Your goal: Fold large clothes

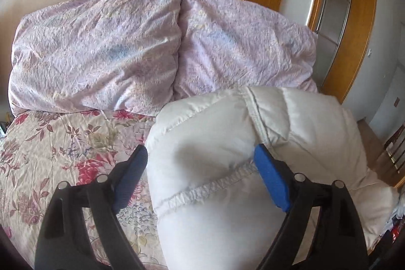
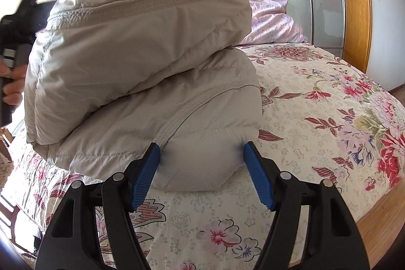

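Closest in, one puffy white down jacket (image 2: 141,72) is bunched between both tools on the flowered bed (image 2: 316,103). The right tool (image 2: 201,152) is spread wide with a padded bulge squeezed between its blue pads; the left tool (image 1: 200,156) is likewise wide open, pressed around a stitched seam. The jacket is judged light, soft and slippery, so it's best taken at seams or hems, not the slick puffed panels. Farther back, two lilac pillows (image 1: 96,42) are stacked against the wall.
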Demonstrator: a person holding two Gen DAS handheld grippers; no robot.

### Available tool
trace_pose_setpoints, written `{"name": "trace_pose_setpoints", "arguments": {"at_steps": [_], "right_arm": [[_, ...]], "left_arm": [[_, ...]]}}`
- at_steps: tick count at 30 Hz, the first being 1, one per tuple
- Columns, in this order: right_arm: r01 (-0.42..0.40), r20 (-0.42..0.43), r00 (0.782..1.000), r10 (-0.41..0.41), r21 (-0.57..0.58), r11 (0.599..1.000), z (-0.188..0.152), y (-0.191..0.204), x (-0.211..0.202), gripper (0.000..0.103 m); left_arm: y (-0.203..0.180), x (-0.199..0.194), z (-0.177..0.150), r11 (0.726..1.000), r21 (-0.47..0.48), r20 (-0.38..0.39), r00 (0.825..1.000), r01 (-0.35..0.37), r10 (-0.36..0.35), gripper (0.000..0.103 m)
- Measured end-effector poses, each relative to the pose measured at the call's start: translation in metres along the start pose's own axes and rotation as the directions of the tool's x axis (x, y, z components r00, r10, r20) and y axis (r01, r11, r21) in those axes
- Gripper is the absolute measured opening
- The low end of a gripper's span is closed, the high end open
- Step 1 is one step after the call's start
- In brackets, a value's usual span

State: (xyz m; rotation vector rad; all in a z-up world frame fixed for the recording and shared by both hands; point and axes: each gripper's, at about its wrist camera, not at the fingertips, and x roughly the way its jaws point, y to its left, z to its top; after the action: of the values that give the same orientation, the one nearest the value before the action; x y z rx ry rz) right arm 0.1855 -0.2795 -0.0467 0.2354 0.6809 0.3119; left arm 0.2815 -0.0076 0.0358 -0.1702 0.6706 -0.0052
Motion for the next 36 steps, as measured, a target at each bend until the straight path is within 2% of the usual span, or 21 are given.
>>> {"name": "trace_pose_setpoints", "arguments": {"at_steps": [2,14,19,24,27,31,36], "right_arm": [[0.0,0.0,1.0,0.0,-0.002,1.0,0.0,0.0,0.0,0.071],[-0.001,-0.011,1.0,0.0,-0.015,1.0,-0.003,-0.006,0.002,0.073],[-0.001,-0.019,1.0,0.0,-0.048,0.999,-0.004,-0.005,-0.01,0.073],[-0.13,0.024,0.991,0.133,-0.097,0.987,0.002,-0.005,-0.052,0.073],[-0.201,0.08,0.974,0.212,-0.125,0.971,0.022,-0.002,-0.076,0.073],[-0.23,0.15,0.955,0.255,-0.166,0.959,0.064,0.018,-0.09,0.073],[-0.226,0.152,0.955,0.254,-0.182,0.957,0.126,0.047,-0.063,0.071]], "left_arm": [[-0.008,0.01,-0.005,1.0,0.017,-0.018,1.0,0.012,-0.012,0.079],[-0.064,0.025,-0.029,0.986,0.162,0.011,0.999,-0.038,0.037,0.078],[-0.081,0.036,-0.039,0.976,0.212,0.014,0.998,-0.056,0.054,0.078],[-0.07,0.031,-0.035,0.985,0.171,0.013,1.0,-0.016,0.014,0.079],[-0.066,0.027,-0.033,0.988,0.152,0.019,1.0,0.007,-0.01,0.085],[-0.065,0.02,-0.032,0.989,0.148,0.03,0.999,0.014,-0.019,0.087],[-0.053,0.005,-0.026,0.994,0.108,0.035,0.999,0.03,-0.034,0.087]]}}
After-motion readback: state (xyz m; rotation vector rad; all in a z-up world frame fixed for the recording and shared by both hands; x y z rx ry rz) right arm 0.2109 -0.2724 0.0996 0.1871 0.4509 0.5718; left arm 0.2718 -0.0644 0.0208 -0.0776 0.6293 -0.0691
